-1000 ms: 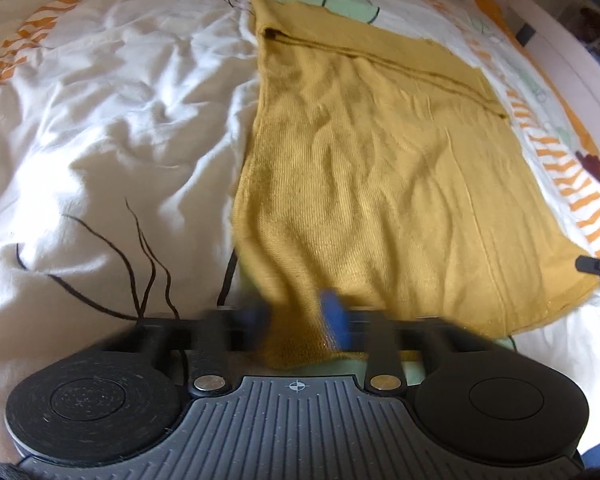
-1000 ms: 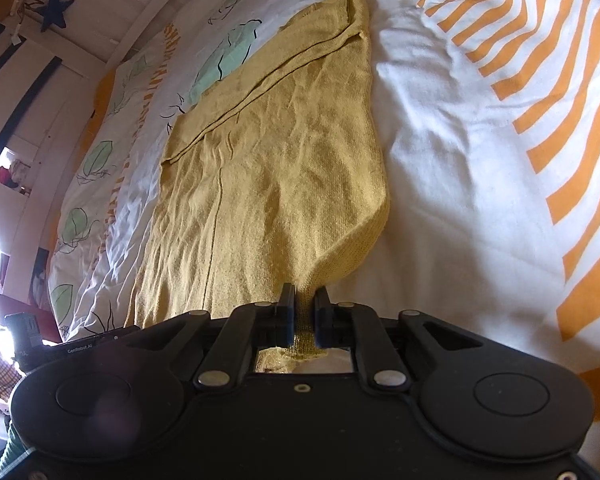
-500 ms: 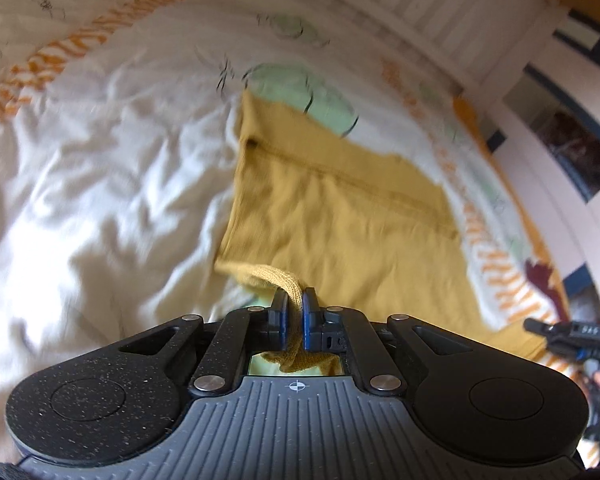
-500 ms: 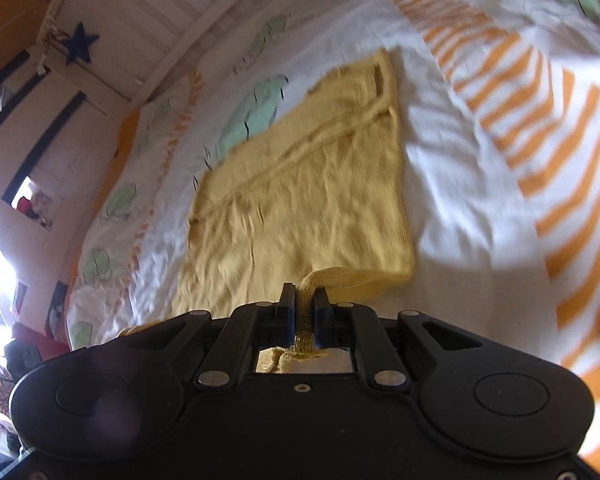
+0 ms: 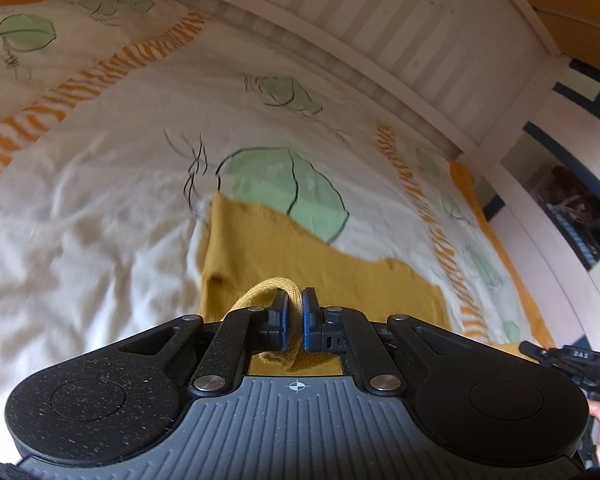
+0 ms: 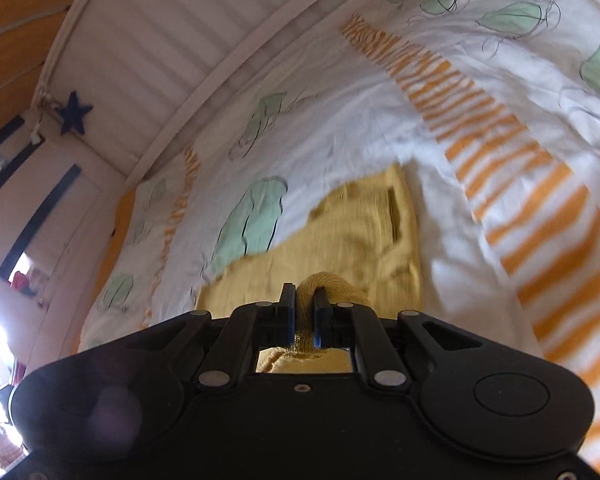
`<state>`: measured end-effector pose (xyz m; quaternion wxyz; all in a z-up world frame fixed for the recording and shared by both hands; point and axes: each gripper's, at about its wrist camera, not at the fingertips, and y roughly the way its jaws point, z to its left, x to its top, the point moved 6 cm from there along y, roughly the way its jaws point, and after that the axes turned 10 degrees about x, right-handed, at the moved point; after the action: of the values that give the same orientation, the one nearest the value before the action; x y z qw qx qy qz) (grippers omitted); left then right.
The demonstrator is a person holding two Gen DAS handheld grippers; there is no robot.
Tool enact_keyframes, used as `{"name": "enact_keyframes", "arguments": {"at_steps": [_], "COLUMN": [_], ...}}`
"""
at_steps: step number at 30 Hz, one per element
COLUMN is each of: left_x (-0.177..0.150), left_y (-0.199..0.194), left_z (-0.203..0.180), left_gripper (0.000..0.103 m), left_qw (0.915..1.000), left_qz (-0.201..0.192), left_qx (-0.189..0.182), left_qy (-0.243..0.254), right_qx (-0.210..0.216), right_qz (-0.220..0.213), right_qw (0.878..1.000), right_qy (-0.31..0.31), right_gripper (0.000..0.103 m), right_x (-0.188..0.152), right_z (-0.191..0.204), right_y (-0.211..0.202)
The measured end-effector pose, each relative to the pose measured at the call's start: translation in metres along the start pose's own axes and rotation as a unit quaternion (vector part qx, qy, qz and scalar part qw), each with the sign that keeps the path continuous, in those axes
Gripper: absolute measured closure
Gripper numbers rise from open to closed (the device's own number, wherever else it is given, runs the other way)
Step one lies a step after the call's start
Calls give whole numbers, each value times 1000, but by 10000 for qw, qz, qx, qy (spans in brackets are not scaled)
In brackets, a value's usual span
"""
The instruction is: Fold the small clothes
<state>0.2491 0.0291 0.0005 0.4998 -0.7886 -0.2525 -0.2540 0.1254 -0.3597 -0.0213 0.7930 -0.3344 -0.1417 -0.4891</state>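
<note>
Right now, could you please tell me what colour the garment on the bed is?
Mustard yellow knit garment; it shows best in the left wrist view.

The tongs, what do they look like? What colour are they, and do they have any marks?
Both are black, with two round discs on a wide body, silver rivets on the link arms and blue pads on the fingers. The left tongs are speckled, with a grey ribbed plate bearing a small crosshair mark. The right tongs have a smooth, plain black body. No cables show.
</note>
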Motion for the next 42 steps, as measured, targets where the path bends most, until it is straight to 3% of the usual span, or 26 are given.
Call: {"name": "enact_keyframes", "arguments": {"at_steps": [8,15,20,28,30,32,34,36,37,42], "left_x": [30,37,38,50,51,49,49,51,53,58], "left_y": [63,109,129,141,142,142,140,137,136,136], "left_z": [1,10,15,9,8,6,6,8,11,19], "left_gripper": [97,96,96,96,96,96,94,80,78,73], "left_qw": [9998,9993,9991,9977,9970,9965,9958,9947,9942,9937], "left_qz": [-36,-78,-5,-290,-331,-350,-384,-472,-531,-504], "left_qx": [211,276,376,606,685,743,776,858,886,981], "left_qy": [-17,-239,-197,26,103,184,296,324,295,187], "right_qx": [-198,-377,-407,-488,-479,-545,-629,-786,-852,-898], "right_qz": [-83,-122,-140,-254,-286,-328,-379,-596,-756,-926], "right_qw": [9997,9992,9991,9985,9984,9980,9973,9951,9935,9916], "right_qy": [88,91,14,-7,-10,-7,48,45,16,-130], "right_gripper": [87,87,87,86,80,80,70,37,31,30], "right_x": [40,54,58,64,65,65,66,68,71,79], "right_z": [-22,-48,-60,-64,-65,-69,-74,-78,-79,-75], "right_y": [55,93,113,134,136,137,134,128,123,110]}}
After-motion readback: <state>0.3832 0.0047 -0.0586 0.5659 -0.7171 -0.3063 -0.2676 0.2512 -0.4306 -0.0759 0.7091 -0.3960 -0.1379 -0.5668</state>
